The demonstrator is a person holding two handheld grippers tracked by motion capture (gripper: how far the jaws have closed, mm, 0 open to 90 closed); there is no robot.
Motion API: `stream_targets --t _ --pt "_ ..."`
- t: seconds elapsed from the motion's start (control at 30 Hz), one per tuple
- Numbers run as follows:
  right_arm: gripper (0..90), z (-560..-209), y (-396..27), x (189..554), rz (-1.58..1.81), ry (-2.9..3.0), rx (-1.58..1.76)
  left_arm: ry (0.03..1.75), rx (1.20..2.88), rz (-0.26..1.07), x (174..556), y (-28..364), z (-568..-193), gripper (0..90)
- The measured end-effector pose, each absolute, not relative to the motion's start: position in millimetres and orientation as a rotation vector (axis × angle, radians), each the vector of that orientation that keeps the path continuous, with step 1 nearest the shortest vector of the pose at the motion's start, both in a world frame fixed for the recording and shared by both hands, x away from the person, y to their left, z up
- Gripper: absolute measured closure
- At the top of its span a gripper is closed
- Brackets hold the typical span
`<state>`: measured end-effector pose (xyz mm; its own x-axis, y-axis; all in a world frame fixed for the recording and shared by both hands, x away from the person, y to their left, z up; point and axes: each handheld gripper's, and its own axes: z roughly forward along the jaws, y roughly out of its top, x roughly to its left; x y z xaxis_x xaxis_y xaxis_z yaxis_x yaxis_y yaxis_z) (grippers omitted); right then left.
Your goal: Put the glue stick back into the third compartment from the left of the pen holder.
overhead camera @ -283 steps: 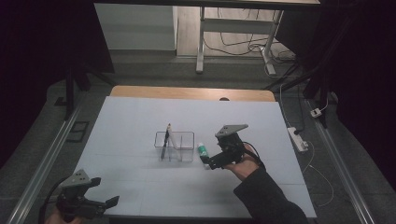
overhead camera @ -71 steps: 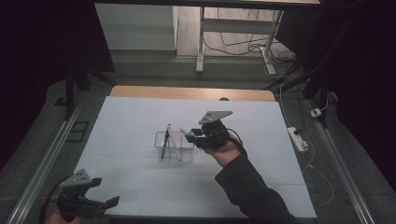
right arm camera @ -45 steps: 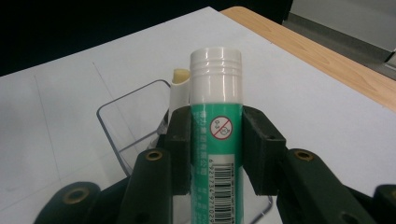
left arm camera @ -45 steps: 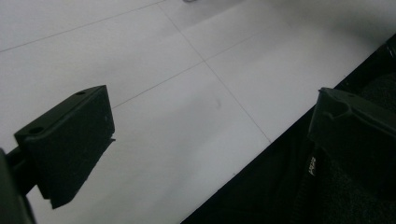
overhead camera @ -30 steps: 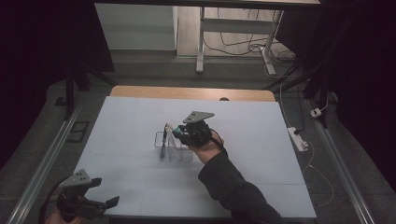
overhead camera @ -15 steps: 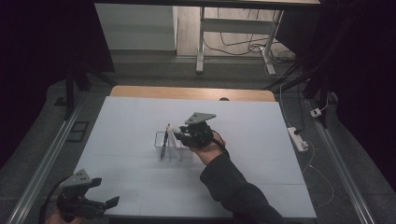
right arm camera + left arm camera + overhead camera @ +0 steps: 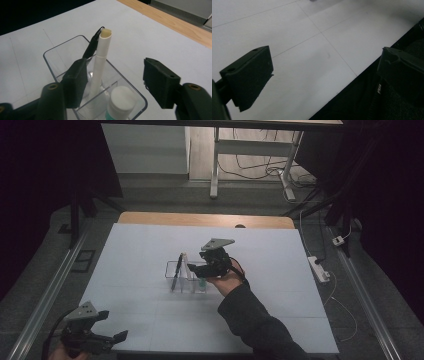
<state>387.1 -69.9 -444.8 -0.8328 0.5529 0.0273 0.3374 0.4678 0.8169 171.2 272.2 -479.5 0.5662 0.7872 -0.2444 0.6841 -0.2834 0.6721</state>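
the right gripper (image 7: 113, 83) hangs over the clear organizer (image 7: 60, 53), its jaws just opened and gripping nothing, a white-capped bottle (image 7: 121, 100) standing in the compartment right below them. just beyond it a white pen (image 7: 101, 60) and a black pen (image 7: 92, 45) lean upright. the left gripper (image 7: 107, 340), open and empty, rests well apart at the near counter (image 7: 280, 250) edge.
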Motion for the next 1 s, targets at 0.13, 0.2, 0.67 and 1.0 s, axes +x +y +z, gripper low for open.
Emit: stream_targets --t 0.13,0.2,0.67,1.0 --pt "25.2 -443.2 -71.3 386.8 1.288 2.499 0.772 1.176 2.036 0.172 171.2 272.3 -479.5 0.2" --pt "19.9 -442.6 -71.6 385.7 1.279 2.506 0.774 1.175 2.036 0.172 171.2 272.3 -479.5 0.2" --pt "4.2 -439.6 -81.6 374.4 1.212 2.566 0.765 1.175 2.037 0.172 171.6 272.1 -479.5 0.2" --pt "1.8 -436.9 -89.4 366.0 1.213 2.591 0.761 1.175 2.038 0.172 171.6 271.8 -479.5 0.3"
